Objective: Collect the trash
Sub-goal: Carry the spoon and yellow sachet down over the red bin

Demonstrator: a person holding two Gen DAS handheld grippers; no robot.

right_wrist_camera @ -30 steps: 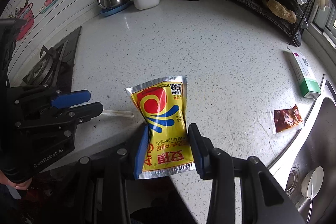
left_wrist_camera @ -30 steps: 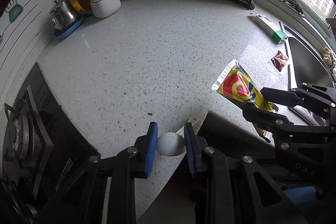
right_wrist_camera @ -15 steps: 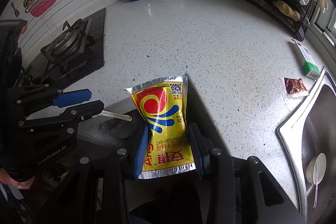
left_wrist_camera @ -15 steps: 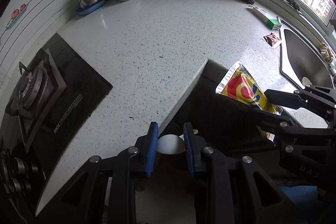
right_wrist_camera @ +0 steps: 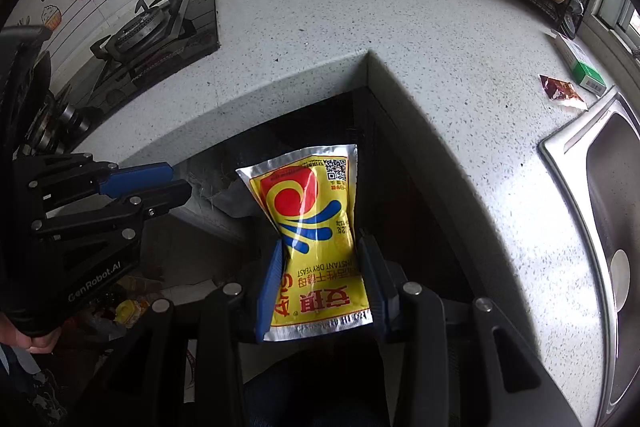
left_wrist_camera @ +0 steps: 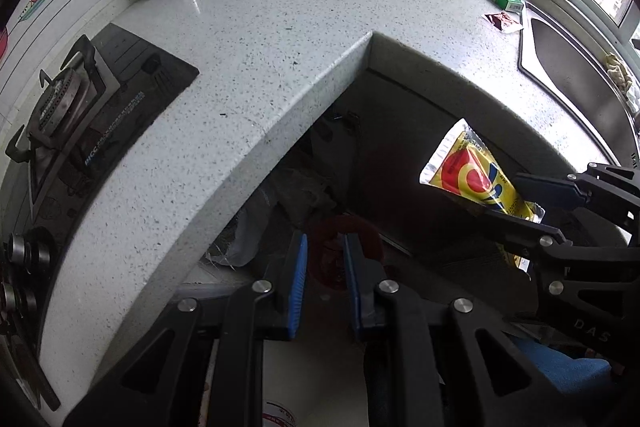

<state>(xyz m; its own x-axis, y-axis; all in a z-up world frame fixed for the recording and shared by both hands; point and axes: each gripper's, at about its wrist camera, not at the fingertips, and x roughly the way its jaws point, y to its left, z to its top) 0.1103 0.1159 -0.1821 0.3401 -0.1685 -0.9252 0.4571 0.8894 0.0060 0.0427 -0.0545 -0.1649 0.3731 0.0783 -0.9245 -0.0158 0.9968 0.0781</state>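
A yellow instant-yeast packet is pinched between the blue pads of my right gripper, which is shut on it. The packet also shows in the left wrist view, held by the right gripper. My left gripper points down past the counter edge. Its jaws are closing with nothing between them. Below it on the floor sits a dark red round container. From the right wrist view the left gripper shows no load. A red-brown sachet lies on the counter near the sink.
The speckled counter forms an inner corner ahead of both grippers. A gas stove is at the left, a steel sink at the right, with a green-and-white box beside it. Jars, a kettle and a wire rack line the back.
Both grippers pulled back off the counter, out over the floor gap. The white thing between the left jaws is gone and those jaws stand narrower. The right gripper still holds the packet.
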